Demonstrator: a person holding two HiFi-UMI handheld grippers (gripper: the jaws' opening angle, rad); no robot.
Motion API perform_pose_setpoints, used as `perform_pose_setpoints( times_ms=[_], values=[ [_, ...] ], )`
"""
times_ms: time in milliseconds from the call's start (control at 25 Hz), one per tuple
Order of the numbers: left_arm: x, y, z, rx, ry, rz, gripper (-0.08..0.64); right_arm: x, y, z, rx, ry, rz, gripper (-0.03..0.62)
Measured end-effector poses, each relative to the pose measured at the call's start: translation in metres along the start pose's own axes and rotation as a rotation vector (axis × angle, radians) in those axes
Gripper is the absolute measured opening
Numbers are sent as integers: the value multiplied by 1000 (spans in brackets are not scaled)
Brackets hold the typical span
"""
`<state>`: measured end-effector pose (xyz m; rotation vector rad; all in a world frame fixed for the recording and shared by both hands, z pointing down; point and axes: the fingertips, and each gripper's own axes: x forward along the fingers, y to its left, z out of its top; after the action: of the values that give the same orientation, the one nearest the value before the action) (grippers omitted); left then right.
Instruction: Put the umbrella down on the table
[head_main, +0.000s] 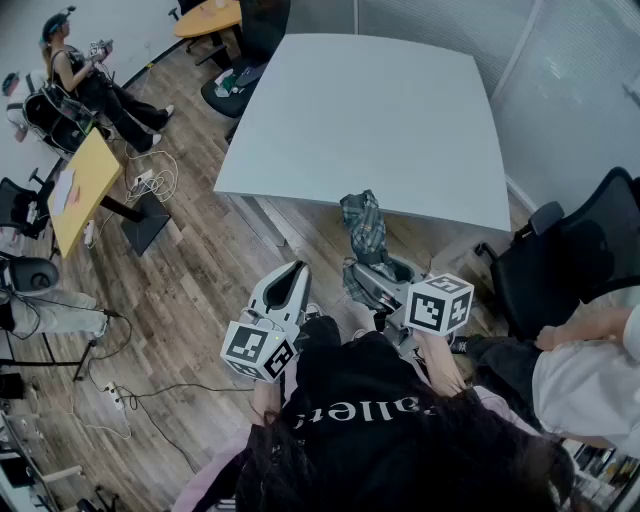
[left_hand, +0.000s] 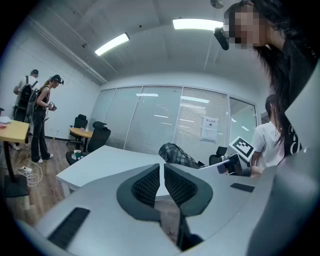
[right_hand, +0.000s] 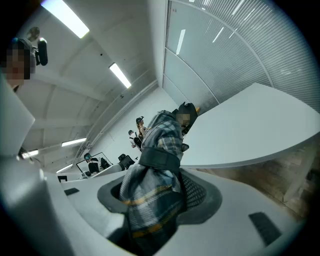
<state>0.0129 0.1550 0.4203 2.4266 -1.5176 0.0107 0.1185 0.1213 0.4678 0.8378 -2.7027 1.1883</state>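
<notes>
**A:** What are your tools doing?

**B:** My right gripper (right_hand: 155, 196) is clamped on the umbrella (right_hand: 158, 145). The folded plaid fabric fills the space between the jaws, with its strap just above them. My left gripper (left_hand: 161, 183) has its jaws together and nothing between them.

**A:** Where is the umbrella relative to the table?

**B:** It's in the air, carried by the right gripper alone. It sticks out past the jaws toward the white table (head_main: 370, 120). In the head view its far end reaches the table's near edge, but I can't tell whether it touches. The left gripper is just beside it on the left, apart from it and over the wooden floor (head_main: 200, 280).

**A:** Anything else close by?

**B:** A black office chair (head_main: 570, 260) stands at the table's right corner, and a person in a white shirt (head_main: 590, 370) sits below it. Well away on the left there's a yellow table (head_main: 85, 185) with cables on the floor next to it, and beyond that another person (head_main: 90, 80) is seated by the wall.
</notes>
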Motion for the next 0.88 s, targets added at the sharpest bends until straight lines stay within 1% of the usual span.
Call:
perform_pose_setpoints(
  times_ms=[280,880],
  values=[
    [2,-5,3,-3,-1,-6,44,-3,-1,1,20,-7,-7,229],
    [-2,-6,6,5,17,-12,44,-4,-5,1,19,-17,-34,229]
  ],
)
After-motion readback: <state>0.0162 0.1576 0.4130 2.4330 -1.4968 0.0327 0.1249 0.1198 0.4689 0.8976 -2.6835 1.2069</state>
